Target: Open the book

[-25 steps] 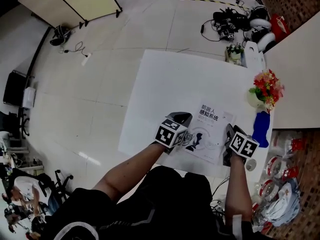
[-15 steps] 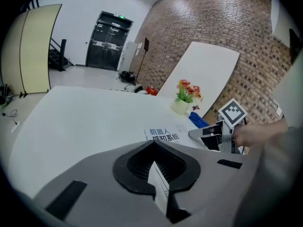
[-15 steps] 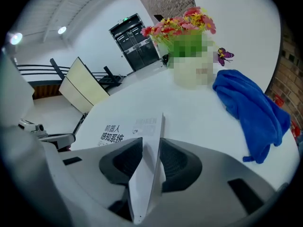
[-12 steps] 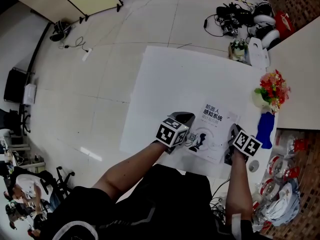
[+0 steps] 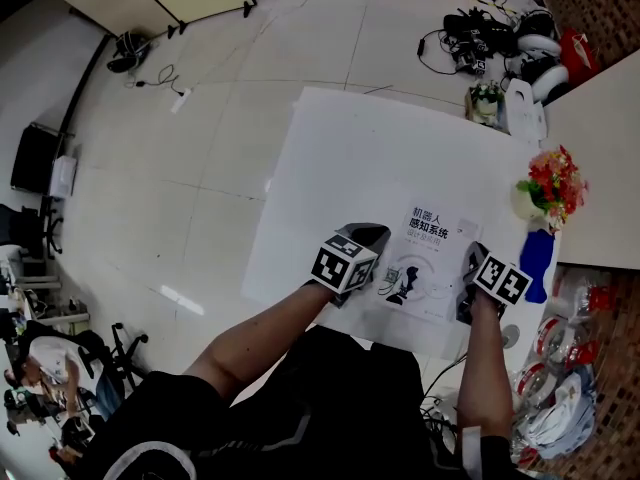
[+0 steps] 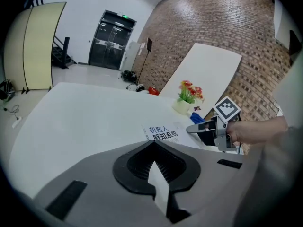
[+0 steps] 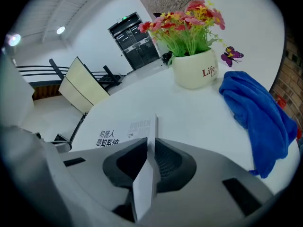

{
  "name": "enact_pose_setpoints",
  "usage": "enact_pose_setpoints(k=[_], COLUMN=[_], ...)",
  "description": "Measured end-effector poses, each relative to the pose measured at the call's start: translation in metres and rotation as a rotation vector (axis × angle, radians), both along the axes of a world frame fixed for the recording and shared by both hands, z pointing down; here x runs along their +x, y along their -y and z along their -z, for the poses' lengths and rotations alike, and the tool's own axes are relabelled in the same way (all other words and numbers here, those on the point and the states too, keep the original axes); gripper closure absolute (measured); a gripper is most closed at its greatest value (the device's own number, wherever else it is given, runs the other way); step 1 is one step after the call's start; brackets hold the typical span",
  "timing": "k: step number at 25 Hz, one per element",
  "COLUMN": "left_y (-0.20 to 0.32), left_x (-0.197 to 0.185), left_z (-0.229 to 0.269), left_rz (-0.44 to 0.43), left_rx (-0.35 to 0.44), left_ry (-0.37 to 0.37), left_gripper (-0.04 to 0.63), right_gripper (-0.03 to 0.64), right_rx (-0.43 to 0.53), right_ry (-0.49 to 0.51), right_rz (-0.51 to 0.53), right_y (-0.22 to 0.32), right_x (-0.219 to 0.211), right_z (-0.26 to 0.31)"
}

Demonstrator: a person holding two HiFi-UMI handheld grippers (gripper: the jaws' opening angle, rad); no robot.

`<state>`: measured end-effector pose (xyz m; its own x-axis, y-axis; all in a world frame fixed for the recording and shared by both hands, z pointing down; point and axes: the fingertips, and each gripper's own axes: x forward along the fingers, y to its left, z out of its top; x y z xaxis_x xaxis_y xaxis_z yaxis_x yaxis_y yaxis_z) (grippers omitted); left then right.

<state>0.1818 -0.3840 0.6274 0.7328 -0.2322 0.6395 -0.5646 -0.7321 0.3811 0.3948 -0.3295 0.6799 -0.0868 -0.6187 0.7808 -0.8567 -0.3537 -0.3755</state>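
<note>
while the closed book point(image 5: 428, 253) lies flat, cover up, on the white table point(image 5: 350, 158) near the person's side, the left gripper point(image 6: 152, 150) sits at its left edge, jaws drawn together on a white sliver of that edge. the right gripper point(image 7: 150, 148) is at the book's right edge; its jaws have just been closing and pinch the edge, which fills the narrow gap between them. beyond the right gripper lie a blue cloth point(image 7: 255, 112) and a white pot of flowers point(image 7: 194, 70), both apart from the book.
</note>
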Motion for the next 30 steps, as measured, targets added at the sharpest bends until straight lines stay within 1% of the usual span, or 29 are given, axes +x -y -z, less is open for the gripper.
enact_pose_setpoints(k=[2,7,9,12,16,19,25,30], left_y=[0.001,-0.002,-0.003,-0.002,-0.004,-0.002,0.003,0.010], left_x=[-0.005,-0.011,-0.014,-0.016,-0.018,-0.024,-0.034,-0.047], left_z=[0.001,0.001,0.001,0.006,0.011,0.014,0.035,0.063], left_rz=[0.007,0.007,0.014,0.037,0.044,0.061,0.084,0.121], left_rx=[0.001,-0.001,-0.003,-0.004,-0.002,0.000,0.030,0.073], left_ry=[0.000,0.001,0.001,-0.019,-0.036,-0.043,-0.089,-0.151], left_gripper=[0.600,0.600,0.600,0.600,0.600,0.600,0.600,0.600], right_gripper=[0.571,0.571,0.572,0.584,0.603,0.609,0.614,0.614], right_rx=[-0.008,0.010,0.006,0.005,0.036,0.073,0.164,0.214], right_ry=[-0.002,0.009,0.009,0.006,0.021,0.045,0.113,0.165], right_rz=[0.010,-0.003,0.010,0.014,-0.027,-0.034,-0.001,0.070], right_y=[0.003,0.006,0.009,0.012,0.010,0.010,0.019,0.032], right_x=[-0.003,-0.003,-0.004,-0.002,0.000,-0.002,-0.033,-0.081], right_z=[0.000,0.001,0.001,0.002,0.010,0.030,0.085,0.130])
